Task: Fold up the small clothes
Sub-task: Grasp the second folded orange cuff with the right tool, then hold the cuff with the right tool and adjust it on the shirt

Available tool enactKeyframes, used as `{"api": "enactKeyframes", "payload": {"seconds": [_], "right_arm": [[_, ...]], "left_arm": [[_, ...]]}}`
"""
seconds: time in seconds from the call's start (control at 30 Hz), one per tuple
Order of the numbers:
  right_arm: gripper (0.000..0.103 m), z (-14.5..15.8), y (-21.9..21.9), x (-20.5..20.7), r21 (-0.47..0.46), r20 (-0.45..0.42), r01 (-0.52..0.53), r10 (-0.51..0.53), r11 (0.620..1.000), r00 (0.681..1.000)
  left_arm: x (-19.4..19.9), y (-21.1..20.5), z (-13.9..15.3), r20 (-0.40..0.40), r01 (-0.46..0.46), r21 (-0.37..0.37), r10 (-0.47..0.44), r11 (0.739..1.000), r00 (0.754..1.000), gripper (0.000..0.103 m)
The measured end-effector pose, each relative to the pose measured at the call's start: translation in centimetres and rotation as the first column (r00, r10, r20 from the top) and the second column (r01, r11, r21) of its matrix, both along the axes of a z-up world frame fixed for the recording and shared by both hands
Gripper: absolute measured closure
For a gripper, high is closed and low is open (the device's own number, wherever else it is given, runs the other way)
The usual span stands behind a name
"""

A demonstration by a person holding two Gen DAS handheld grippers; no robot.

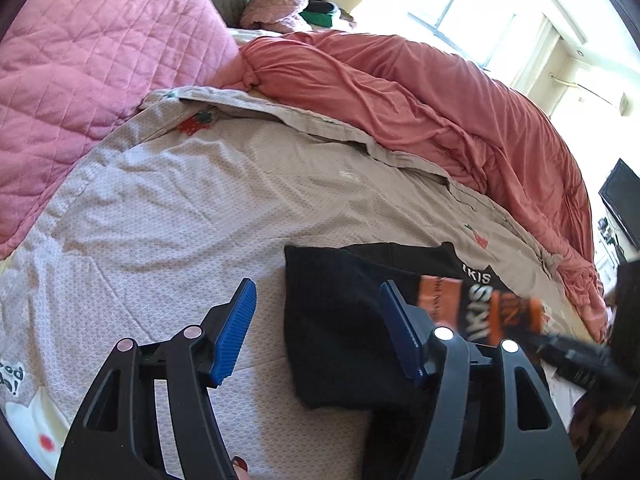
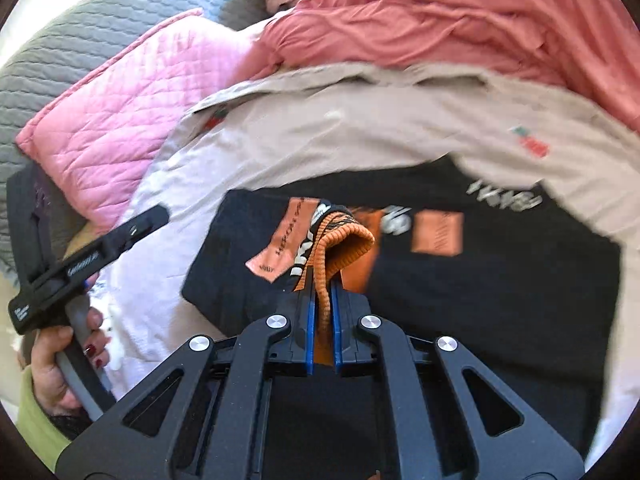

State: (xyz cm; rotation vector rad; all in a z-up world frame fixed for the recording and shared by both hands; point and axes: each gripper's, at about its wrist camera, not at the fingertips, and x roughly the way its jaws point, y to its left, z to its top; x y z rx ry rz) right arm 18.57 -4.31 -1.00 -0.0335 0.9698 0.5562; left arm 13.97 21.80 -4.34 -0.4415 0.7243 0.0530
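A small black garment (image 1: 340, 320) with orange patches and white lettering lies spread on the beige bed sheet (image 1: 180, 200). My left gripper (image 1: 318, 292) hovers open over the garment's left edge, its right pad above the black cloth and its left pad above the sheet. My right gripper (image 2: 324, 292) is shut on an orange ribbed cuff (image 2: 344, 244) of the black garment (image 2: 500, 280), lifted off the cloth and drooping over the blue pads. In the left wrist view the right gripper (image 1: 580, 360) is a dark blur at the right edge. A hand (image 2: 52, 356) holds the left gripper's handle.
A pink quilted pillow (image 1: 88, 60) lies at the upper left and a bunched coral duvet (image 1: 420, 100) runs along the far side of the bed. Grey quilted padding (image 2: 72, 48) sits behind the pillow. A bright window (image 1: 460, 8) and a dark screen (image 1: 622, 200) are beyond the bed.
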Motion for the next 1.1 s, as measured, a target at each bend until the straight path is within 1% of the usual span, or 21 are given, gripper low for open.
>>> {"api": "enactKeyframes", "payload": {"seconds": [0.13, 0.2, 0.37, 0.43, 0.5, 0.57, 0.67, 0.7, 0.77, 0.93, 1.03, 1.07, 1.1], "right_arm": [[0.101, 1.3, -3.2, 1.3, -0.039, 0.030, 0.067, -0.066, 0.997, 0.997], [0.101, 1.7, -5.2, 1.9, -0.061, 0.037, 0.109, -0.107, 0.992, 0.994], [0.101, 2.2, -9.1, 2.6, -0.114, 0.068, 0.179, -0.172, 0.977, 0.983], [0.101, 2.2, -10.3, 3.0, -0.127, 0.070, 0.200, -0.193, 0.972, 0.979], [0.101, 2.2, -11.7, 3.4, -0.148, 0.081, 0.218, -0.208, 0.965, 0.975], [0.101, 2.1, -12.7, 3.8, -0.157, 0.087, 0.233, -0.222, 0.960, 0.971], [0.101, 1.9, -14.2, 4.5, -0.166, 0.093, 0.255, -0.242, 0.953, 0.966], [0.101, 1.8, -14.6, 4.8, -0.168, 0.093, 0.260, -0.247, 0.951, 0.965], [0.101, 1.3, -15.4, 5.3, -0.174, 0.087, 0.274, -0.263, 0.946, 0.961], [0.101, 0.0, -16.7, 5.7, -0.219, 0.077, 0.300, -0.290, 0.929, 0.954], [0.101, -0.6, -17.4, 5.6, -0.227, 0.073, 0.307, -0.298, 0.924, 0.952], [0.101, -1.0, -17.6, 5.6, -0.227, 0.071, 0.309, -0.300, 0.924, 0.951], [0.101, -1.3, -17.6, 5.7, -0.228, 0.069, 0.312, -0.304, 0.922, 0.950]], "left_arm": [[0.3, -1.7, 0.4, 0.036, 0.025, 0.061, -0.028, 0.998, 0.999, 0.040], [0.6, -2.7, 0.2, 0.036, 0.053, 0.080, -0.056, 0.995, 0.998, 0.040], [0.6, -4.1, 0.4, 0.029, 0.100, 0.110, -0.103, 0.989, 0.994, 0.040], [0.5, -4.5, 0.9, 0.036, 0.115, 0.104, -0.119, 0.988, 0.992, 0.040], [0.4, -4.9, 1.5, 0.045, 0.127, 0.082, -0.131, 0.989, 0.990, 0.040], [0.7, -5.4, 1.8, 0.038, 0.127, 0.061, -0.130, 0.990, 0.991, 0.040], [1.7, -6.8, 1.5, 0.014, 0.157, -0.002, -0.157, 0.988, 0.987, 0.040], [2.1, -7.4, 1.3, 0.001, 0.166, -0.003, -0.166, 0.986, 0.986, 0.040], [3.1, -9.1, 1.2, -0.019, 0.190, 0.023, -0.190, 0.982, 0.982, 0.040], [5.7, -12.3, 1.1, -0.012, 0.279, 0.054, -0.279, 0.959, 0.960, 0.040], [6.0, -14.2, 0.0, 0.008, 0.360, 0.093, -0.362, 0.928, 0.932, 0.040], [6.0, -14.8, -0.5, 0.021, 0.391, 0.092, -0.395, 0.916, 0.919, 0.040], [6.0, -15.1, -0.9, 0.027, 0.406, 0.090, -0.410, 0.909, 0.912, 0.040]]}}
